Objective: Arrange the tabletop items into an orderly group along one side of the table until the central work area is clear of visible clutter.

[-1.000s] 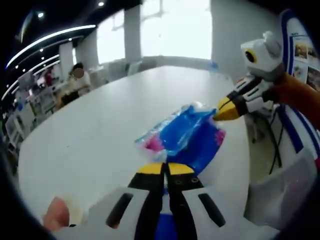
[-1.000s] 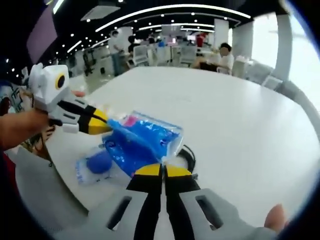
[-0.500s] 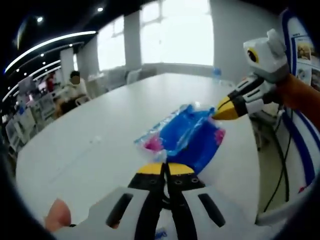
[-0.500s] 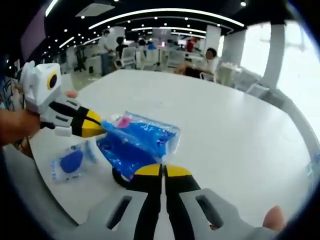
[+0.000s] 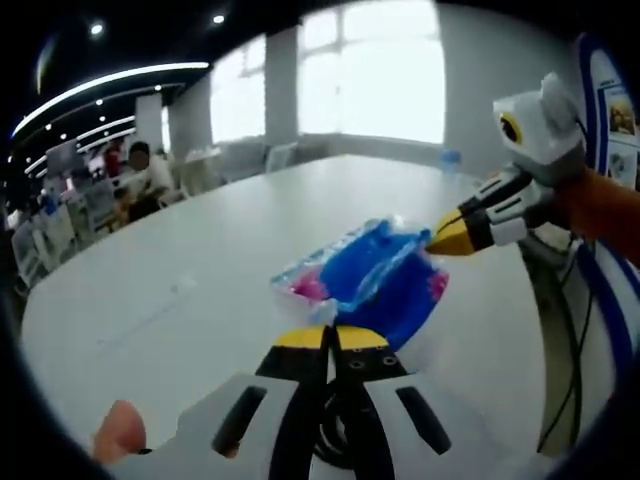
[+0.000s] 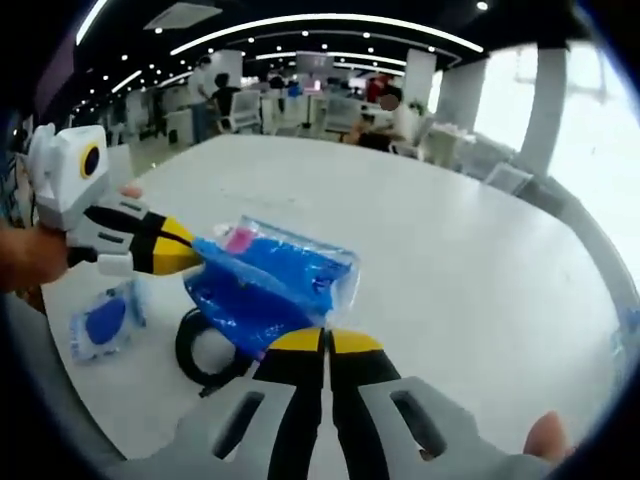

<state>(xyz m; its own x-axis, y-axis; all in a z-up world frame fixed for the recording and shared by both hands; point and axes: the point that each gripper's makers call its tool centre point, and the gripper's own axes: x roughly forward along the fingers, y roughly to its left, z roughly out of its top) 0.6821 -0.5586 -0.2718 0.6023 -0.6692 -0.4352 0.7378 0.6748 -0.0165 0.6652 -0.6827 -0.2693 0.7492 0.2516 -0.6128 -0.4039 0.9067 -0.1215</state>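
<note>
Two claws pinch blue packet (image 6: pixel 270 285) | small bag (image 6: pixel 102 322): blue item

White table (image 6: pixel 480 260), big, rounded edge. On it in right gripper view: black cable coil (image 6: pixel 205 352) near edge, small clear packet w/ blue item (image 6: pixel 103 322) just left of coil. Blue plastic bag (image 6: pixel 270 283) is over the coil; can't tell if touching table.
</note>
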